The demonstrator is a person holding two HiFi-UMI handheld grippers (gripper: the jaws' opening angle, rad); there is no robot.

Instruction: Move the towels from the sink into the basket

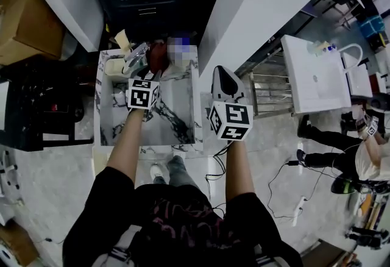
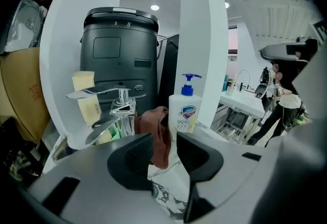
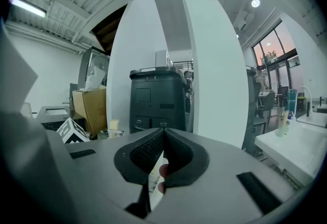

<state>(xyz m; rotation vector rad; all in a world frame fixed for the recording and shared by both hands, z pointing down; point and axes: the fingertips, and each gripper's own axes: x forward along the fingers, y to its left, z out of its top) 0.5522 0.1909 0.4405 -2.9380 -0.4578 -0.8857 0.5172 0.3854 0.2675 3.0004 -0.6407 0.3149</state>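
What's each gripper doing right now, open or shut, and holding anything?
Left gripper: jaws open, holding nothing; the brown towel hangs ahead of them, not gripped.
Right gripper: jaws shut, nothing between them.

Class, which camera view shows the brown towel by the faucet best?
The left gripper view: the brown towel is close and centred. The head view shows it small and far; the right gripper view shows none of it.

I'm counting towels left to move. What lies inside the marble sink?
One reddish-brown towel hangs at the back edge of the sink, beside the faucet. Elsewhere the basin shows bare marble. The left hand-held gripper and forearm cover its left part, which stays unseen.
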